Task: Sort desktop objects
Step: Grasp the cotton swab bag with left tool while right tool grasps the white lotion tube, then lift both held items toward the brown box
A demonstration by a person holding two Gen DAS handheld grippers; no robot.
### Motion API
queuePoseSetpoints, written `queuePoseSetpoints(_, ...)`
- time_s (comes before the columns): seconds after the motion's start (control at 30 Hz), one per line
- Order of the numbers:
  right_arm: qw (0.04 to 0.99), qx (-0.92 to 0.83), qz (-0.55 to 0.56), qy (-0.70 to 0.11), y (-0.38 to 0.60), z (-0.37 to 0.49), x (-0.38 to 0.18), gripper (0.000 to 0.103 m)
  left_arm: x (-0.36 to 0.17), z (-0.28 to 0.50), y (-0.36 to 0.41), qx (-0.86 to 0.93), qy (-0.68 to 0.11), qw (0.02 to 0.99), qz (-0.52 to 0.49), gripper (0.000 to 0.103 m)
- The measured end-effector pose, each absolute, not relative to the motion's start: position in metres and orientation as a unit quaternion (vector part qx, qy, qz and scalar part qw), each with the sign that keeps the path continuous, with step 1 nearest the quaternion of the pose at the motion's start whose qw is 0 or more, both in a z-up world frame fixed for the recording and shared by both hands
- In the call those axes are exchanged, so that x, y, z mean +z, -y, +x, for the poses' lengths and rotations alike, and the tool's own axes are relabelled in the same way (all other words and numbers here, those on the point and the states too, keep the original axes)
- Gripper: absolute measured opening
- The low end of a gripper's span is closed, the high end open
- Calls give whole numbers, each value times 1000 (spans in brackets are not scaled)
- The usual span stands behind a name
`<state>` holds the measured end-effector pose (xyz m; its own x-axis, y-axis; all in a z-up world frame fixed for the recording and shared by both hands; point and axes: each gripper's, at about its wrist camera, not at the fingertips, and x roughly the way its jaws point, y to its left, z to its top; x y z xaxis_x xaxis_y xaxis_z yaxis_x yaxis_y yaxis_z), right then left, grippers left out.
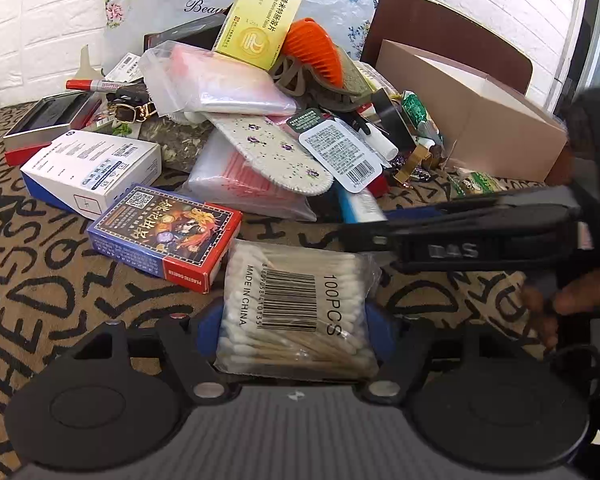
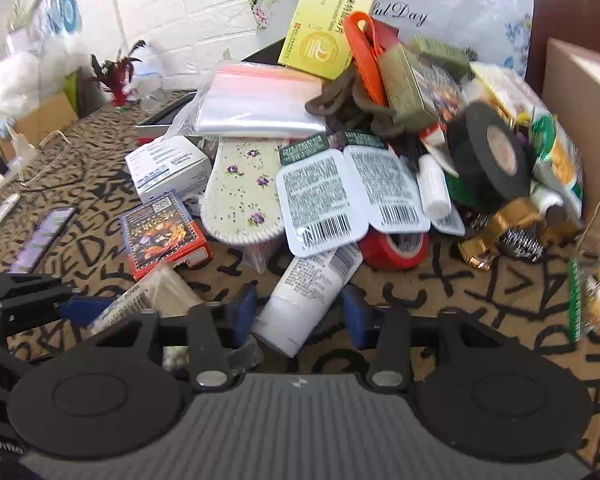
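Blue pads of the left hand-held gripper (image 1: 298, 326) clamped the cotton-swab pack (image 1: 296, 304); the right hand-held gripper (image 2: 298, 312) stood open around the white tube (image 2: 306, 298), needing closure next.

Both cameras sit low over the counter (image 1: 40, 280), each looking forward along its own gripper toward the heap against the far wall. The left view is close on the cotton swab pack (image 1: 296, 308); the right view looks from further right. Both share the card box (image 1: 168, 232) (image 2: 160, 232), yellow box (image 1: 260, 20) (image 2: 332, 20) and flowered insole (image 1: 276, 156) (image 2: 244, 192).
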<state>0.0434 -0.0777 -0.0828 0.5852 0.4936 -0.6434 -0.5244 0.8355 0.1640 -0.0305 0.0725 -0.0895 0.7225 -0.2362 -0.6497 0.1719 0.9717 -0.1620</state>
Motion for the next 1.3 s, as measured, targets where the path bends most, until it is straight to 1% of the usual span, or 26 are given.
queuePoseSetpoints(0.07,895,273,-39,-350,90,36,-80,31,-89,-28,-73,-111,-357,926,-52,73)
queuePoseSetpoints(0.17,893,267,-46,-360,116,23,-79,27,-89,-29,-71,-117,-356,926,-55,73)
queuePoseSetpoints(0.37,884,257,-67,-384,159,-11,-76,27,-87,-28,-63,-151,-355,920,-61,73)
queuePoseSetpoints(0.5,885,255,-57,-386,169,-19,-73,29,-88,-27,-49,-163,-357,919,-38,73)
queuePoseSetpoints(0.57,891,250,-53,-376,168,-16,-72,45,-88,-26,-45,-158,-356,921,-28,73)
queuePoseSetpoints(0.6,893,247,-58,-371,165,-14,-71,46,-89,-26,-44,-157,-356,921,-27,75)
queuePoseSetpoints(0.73,892,248,-88,-367,149,-4,-74,46,-90,-22,-44,-157,-356,921,-28,77)
queuePoseSetpoints(0.83,888,255,-111,-366,140,3,-77,45,-89,-20,-41,-165,-357,919,-17,73)
queuePoseSetpoints(0.9,884,259,-120,-371,136,6,-81,45,-88,-18,-39,-173,-359,917,-12,73)
queuePoseSetpoints(0.93,882,263,-123,-370,135,7,-83,41,-88,-17,-37,-173,-359,917,-8,73)
queuePoseSetpoints(1.03,881,272,-127,-367,133,10,-84,35,-91,-15,-30,-172,-355,919,5,75)
queuePoseSetpoints(1.13,879,276,-124,-368,134,12,-83,33,-93,-15,-22,-174,-346,921,29,73)
queuePoseSetpoints(1.3,881,285,-90,-368,148,6,-77,33,-83,-17,-22,-190,-347,918,12,72)
